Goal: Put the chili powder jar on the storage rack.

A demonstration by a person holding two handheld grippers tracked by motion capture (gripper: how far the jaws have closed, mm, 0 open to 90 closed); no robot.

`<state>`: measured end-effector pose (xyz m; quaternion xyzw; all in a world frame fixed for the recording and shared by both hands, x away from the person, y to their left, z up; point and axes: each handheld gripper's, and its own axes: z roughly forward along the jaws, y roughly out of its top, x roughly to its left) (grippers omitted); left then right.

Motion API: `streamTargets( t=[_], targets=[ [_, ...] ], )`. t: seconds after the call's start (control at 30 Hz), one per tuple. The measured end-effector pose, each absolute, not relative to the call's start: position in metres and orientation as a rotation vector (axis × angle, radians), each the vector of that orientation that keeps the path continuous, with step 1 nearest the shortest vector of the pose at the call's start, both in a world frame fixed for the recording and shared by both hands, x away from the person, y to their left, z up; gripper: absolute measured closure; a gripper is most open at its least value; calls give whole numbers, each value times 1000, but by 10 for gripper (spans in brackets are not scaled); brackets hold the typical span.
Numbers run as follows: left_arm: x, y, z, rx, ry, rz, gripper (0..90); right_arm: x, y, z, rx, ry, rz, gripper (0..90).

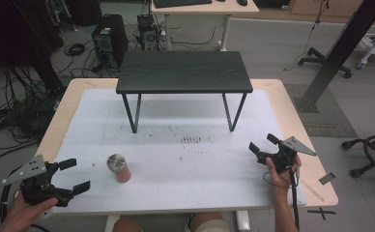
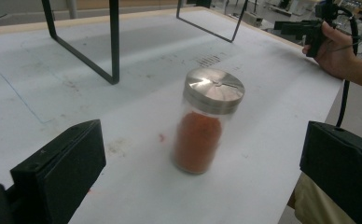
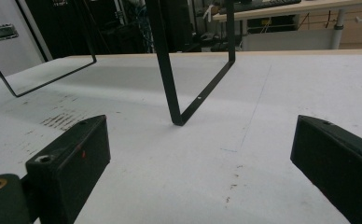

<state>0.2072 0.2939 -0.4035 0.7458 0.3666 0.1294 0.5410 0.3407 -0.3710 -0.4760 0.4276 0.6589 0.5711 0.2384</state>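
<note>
Left tongs (image 1: 67, 176), held released at the worktop's (image 1: 185, 193) near-left corner, we log just beside the upright spice jar (image 1: 118, 167), which stands apart ahead of their gap. Right tongs (image 1: 261, 143), likewise released, we record well apart at the right, facing the black stand (image 1: 183, 72). Jar contents we note blurred in the left gripper view.

A glass spice jar (image 2: 206, 122) of orange powder with a steel lid stands mid-frame between the left gripper (image 2: 202, 172)'s wide-apart jaws — the other gripper (image 2: 305, 29), hand-held, sits upper right.
</note>
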Motion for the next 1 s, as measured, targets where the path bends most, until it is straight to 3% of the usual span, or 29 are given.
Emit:
streamTargets(
  t=[1.0],
  targets=[
    [233,260,-428,1856,849,246,5,340,-371,-475,1154,1804,1563,49]
  ],
)
